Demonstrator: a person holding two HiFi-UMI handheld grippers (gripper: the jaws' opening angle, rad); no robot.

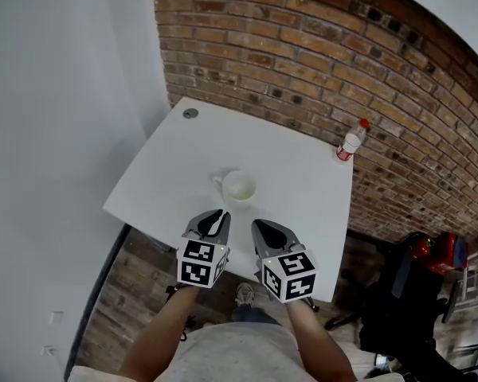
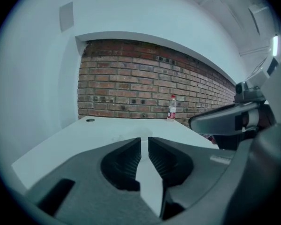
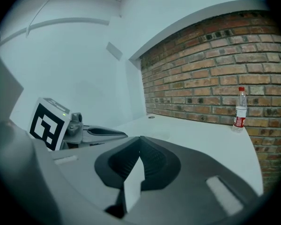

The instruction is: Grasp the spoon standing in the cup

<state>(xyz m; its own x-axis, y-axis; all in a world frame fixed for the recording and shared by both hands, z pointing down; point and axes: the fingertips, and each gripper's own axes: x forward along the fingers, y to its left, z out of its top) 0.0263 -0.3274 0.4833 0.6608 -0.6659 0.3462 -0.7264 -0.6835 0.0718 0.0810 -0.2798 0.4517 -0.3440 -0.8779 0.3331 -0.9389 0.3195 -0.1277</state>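
The small round white cup (image 1: 239, 187) sits on the white desk (image 1: 303, 173) just past the empty left hand-held gripper (image 1: 217, 216), open a crack, and the closed right hand-held gripper (image 1: 259, 225); its spoon is too small to see, but likely light, hard and slippery, so pinch its handle up high.

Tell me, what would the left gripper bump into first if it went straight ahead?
Probably the white cup, sitting on the table just ahead of the left gripper; how high the gripper is held is unclear.
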